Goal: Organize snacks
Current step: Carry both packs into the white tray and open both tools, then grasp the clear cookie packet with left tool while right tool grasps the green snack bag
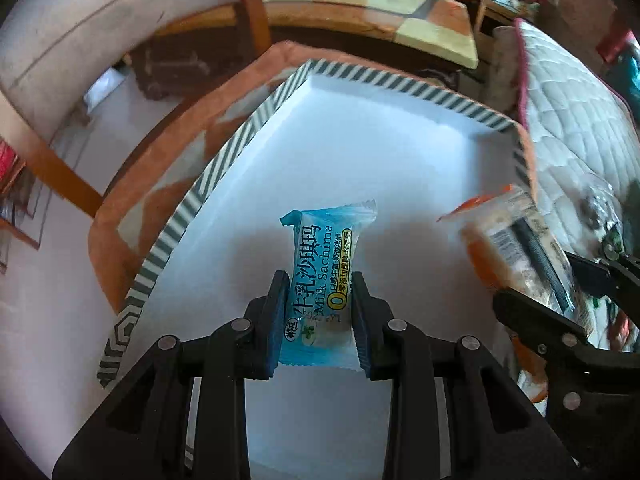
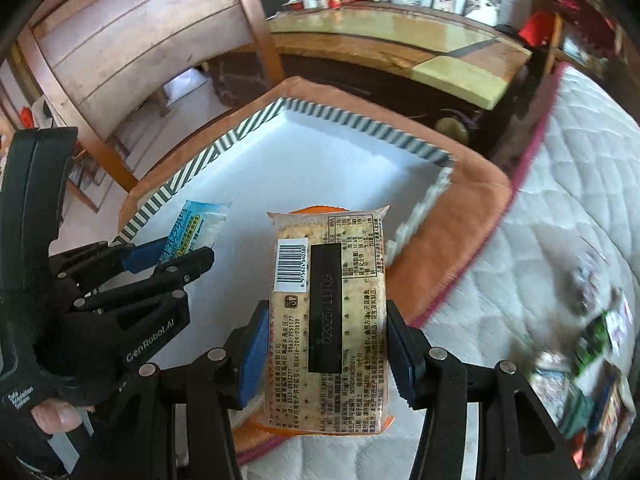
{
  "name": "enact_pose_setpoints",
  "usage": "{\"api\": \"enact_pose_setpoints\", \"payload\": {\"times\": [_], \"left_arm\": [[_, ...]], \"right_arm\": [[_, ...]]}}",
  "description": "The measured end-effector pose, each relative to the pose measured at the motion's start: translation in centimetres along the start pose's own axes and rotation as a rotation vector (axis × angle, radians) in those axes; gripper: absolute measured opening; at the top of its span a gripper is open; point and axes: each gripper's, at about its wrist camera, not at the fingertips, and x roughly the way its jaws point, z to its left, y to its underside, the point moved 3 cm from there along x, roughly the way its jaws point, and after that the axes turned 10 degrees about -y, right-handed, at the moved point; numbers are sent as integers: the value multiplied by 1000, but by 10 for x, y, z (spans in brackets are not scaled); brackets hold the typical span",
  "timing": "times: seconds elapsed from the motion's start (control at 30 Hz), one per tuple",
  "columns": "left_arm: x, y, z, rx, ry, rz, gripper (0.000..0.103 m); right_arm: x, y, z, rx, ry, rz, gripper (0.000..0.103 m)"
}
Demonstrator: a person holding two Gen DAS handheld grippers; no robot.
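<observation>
My left gripper (image 1: pixel 320 280) is shut on a light blue Milk Sachima packet (image 1: pixel 320 276), held above the white floor of a striped-rim box (image 1: pixel 248 132). In the right wrist view that left gripper (image 2: pixel 176 252) appears at the left, the blue packet (image 2: pixel 196 224) sticking out of it. My right gripper (image 2: pixel 324 316) is shut on a cracker packet (image 2: pixel 326 316) with orange edges, a barcode and a black date strip, held over the box's right edge. The cracker packet (image 1: pixel 516 252) and right gripper (image 1: pixel 560 284) show at the right of the left wrist view.
The box (image 2: pixel 224 144) rests on an orange cushion (image 2: pixel 460 208) lying on a white quilted bed cover (image 2: pixel 560 200). Several blurred snack packets (image 2: pixel 596 352) lie on the quilt at the right. A wooden chair (image 2: pixel 120 52) and a table (image 2: pixel 400 36) stand beyond. A thumb (image 2: pixel 56 414) shows at lower left.
</observation>
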Motion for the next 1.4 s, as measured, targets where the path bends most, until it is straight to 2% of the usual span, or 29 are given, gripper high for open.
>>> {"api": "enact_pose_setpoints", "payload": {"times": [0.17, 0.37, 0.57, 0.67, 0.8, 0.9, 1.1, 1.23, 1.4], "left_arm": [[16, 3, 7, -34, -3, 53, 29], [19, 2, 14, -65, -4, 60, 29], [23, 4, 31, -109, -16, 77, 29], [25, 2, 37, -113, -31, 86, 30], [22, -1, 38, -125, -16, 89, 32], [22, -2, 38, -129, -2, 108, 37], [14, 0, 29, -127, 18, 101, 37], [5, 1, 23, -116, 28, 89, 37], [-13, 0, 15, -127, 69, 74, 37]], "right_arm": [[19, -15, 6, -35, 23, 14, 52], [19, -25, 14, -78, 29, 11, 52], [40, -25, 28, -109, 15, 48, 52], [53, -21, 29, -89, -19, 79, 52], [53, -15, 22, -8, -99, 64, 53], [49, -6, 27, -20, -94, 75, 54], [37, 22, 34, -18, -85, 92, 54], [24, 29, 34, -3, -106, 46, 54], [-10, 33, 23, 63, -145, -54, 55]]}}
